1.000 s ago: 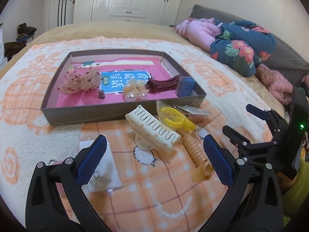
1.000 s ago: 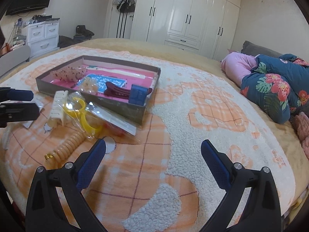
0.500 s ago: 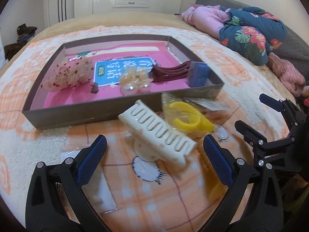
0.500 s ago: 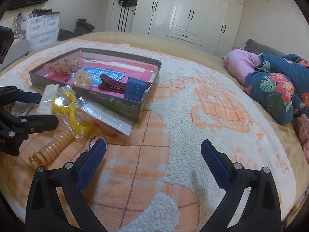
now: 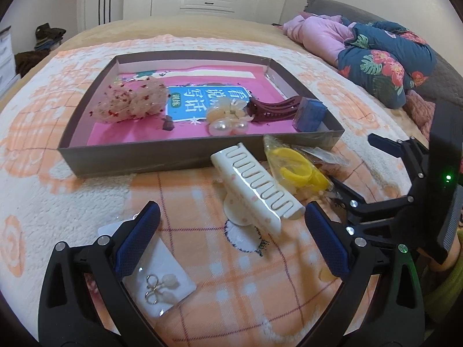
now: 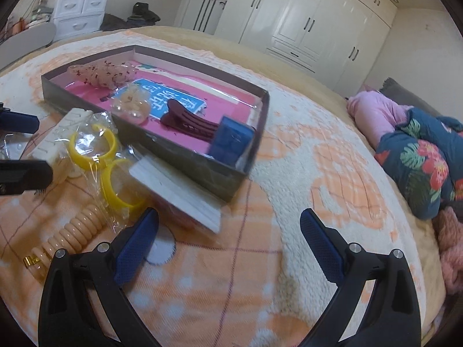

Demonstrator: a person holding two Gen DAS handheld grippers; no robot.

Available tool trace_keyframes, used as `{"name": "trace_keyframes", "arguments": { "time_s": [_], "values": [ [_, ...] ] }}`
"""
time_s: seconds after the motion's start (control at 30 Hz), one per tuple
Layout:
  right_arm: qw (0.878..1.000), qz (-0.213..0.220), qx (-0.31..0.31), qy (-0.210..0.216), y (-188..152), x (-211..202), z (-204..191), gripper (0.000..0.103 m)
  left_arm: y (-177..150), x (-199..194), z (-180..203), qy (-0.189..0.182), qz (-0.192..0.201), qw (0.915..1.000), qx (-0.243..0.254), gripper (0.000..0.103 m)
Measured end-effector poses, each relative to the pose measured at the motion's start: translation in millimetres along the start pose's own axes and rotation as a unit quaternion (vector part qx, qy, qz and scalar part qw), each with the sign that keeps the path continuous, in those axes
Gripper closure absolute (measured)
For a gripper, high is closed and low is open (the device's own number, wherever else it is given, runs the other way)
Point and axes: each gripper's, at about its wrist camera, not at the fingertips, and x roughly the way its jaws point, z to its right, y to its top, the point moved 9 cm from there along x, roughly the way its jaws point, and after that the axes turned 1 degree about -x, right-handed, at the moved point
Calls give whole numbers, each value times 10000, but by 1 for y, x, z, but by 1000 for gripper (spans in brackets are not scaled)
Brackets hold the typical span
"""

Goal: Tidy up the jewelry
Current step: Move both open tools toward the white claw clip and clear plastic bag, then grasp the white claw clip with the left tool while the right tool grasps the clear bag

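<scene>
A grey tray (image 5: 202, 151) with a pink floor holds a speckled scrunchie (image 5: 130, 104), a pearl clip (image 5: 228, 117), a maroon claw clip (image 5: 275, 108) and a blue box (image 5: 311, 114). In front of it lie a white claw clip (image 5: 254, 185), bagged yellow bangles (image 6: 95, 150), a peach spiral tie (image 6: 72, 237) and an earring card (image 5: 162, 286). My left gripper (image 5: 231, 225) is open, just short of the white clip. My right gripper (image 6: 228, 231) is open, its jaws closing on nothing, near a flat white packet (image 6: 179, 190).
Everything lies on a bed with an orange-and-white fleece blanket (image 6: 318, 173). Folded pink and floral bedding (image 5: 376, 57) is piled at the right. White wardrobes (image 6: 303, 20) stand behind. The right gripper (image 5: 361, 170) shows at the right of the left wrist view.
The left gripper has come closer to the white claw clip. The right gripper has moved toward the bangles and packet and rolled, and its jaws stand slightly narrower.
</scene>
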Motion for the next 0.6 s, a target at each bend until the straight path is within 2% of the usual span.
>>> {"name": "trace_keyframes", "arguments": {
  "time_s": [0.07, 0.13, 0.17, 0.23, 0.33, 0.5, 0.6],
  "values": [
    [9998, -44, -118, 153, 1, 3, -7, 27, 0, -2, -2, -4, -14, 10000, -84, 11],
    [9993, -17, -189, 321, 1, 2, -15, 50, 0, -5, -3, 16, -21, 9999, -159, 11],
    [9988, 25, -231, 430, 0, 0, -20, 58, -1, -6, -4, 24, -30, 9998, -175, 12],
    [9988, 140, -265, 388, 1, -5, -22, 68, -1, -5, -3, 33, -47, 9998, -191, 14],
    [9983, 262, -50, 513, 2, -11, -17, 72, -1, -3, 0, 8, -113, 9997, -229, 18],
    [9928, 411, 668, 908, 2, -22, -1, 76, -1, 9, 14, 51, -295, 9996, 1, 29],
    [9885, 517, 934, 1066, 1, -31, 5, 78, -2, 18, 18, 96, -385, 9992, 67, 32]
  ]
}}
